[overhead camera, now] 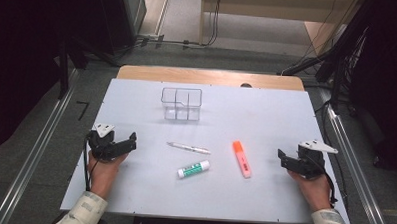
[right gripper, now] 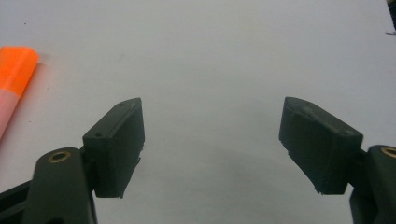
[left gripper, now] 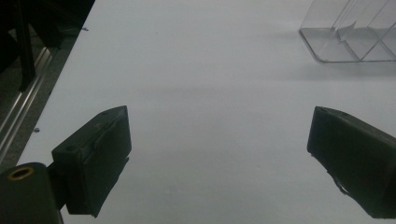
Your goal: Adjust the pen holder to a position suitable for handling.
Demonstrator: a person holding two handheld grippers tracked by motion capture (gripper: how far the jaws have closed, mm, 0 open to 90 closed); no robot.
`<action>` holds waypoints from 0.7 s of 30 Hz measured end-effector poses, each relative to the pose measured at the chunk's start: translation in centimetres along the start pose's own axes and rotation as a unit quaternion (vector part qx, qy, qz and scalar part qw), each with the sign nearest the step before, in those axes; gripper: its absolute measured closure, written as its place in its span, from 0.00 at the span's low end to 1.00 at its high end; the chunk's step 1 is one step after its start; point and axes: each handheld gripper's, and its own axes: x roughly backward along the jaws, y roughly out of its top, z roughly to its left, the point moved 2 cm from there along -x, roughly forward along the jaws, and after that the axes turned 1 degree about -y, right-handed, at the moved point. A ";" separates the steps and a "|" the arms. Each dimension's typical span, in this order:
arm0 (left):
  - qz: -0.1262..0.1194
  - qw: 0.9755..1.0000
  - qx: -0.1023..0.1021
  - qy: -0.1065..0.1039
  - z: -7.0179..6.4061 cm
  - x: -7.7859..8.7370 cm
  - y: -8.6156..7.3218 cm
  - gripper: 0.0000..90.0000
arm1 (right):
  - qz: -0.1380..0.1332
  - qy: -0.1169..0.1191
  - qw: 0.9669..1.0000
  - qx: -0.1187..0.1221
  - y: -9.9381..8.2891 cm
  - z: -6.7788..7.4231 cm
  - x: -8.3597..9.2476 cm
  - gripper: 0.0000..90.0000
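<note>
While both tools sit low near the person's edge of the white surface (overhead camera: 133,190), neither has anything in it. The left tool (overhead camera: 116,146) has its jaws spread apart, with bare surface between them in the left gripper view. Same story for the right tool (overhead camera: 291,161): jaws standing wide, nothing clamped, and the orange highlighter (right gripper: 16,74) just off to the side of one jaw in the right gripper view.

Moving outward, 3 loose things lie between the 2 hands: a white pen (overhead camera: 188,148), a glue stick (overhead camera: 193,169) with a green label, and that highlighter, nearest the right tool. Farther back, near the middle, stands a clear organizer (overhead camera: 182,104) with several compartments, all looking empty.

Guessing the job is dropping those 3 into the organizer. Stuff that could go sideways: the pen and glue stick are round, so a jaw nudging one side first could roll them away. The pen is thin and lies flat, so a shallow pinch might slip off. And the organizer looks light, so bumping its wall could tip or shove it.
</note>
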 end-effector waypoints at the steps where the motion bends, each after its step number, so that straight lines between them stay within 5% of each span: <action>1: -0.004 1.000 0.002 0.007 0.2 -0.2 0.4 0.08 | 0.000 0.002 1.000 0.005 0.5 0.6 -0.3 0.23; 8: 0.001 1.000 0.019 0.008 0.4 -1.6 1.8 0.15 | -0.017 0.013 1.000 0.014 3.2 3.1 -1.8 0.23; 14: -0.008 1.000 0.002 -0.005 -0.3 -3.2 4.1 0.23 | -0.033 0.027 0.999 0.000 5.1 4.9 -2.8 0.26; 21: 0.000 1.000 -0.024 -0.013 -2.5 -6.4 6.5 0.32 | -0.044 0.028 0.999 0.015 8.6 9.3 -6.8 0.41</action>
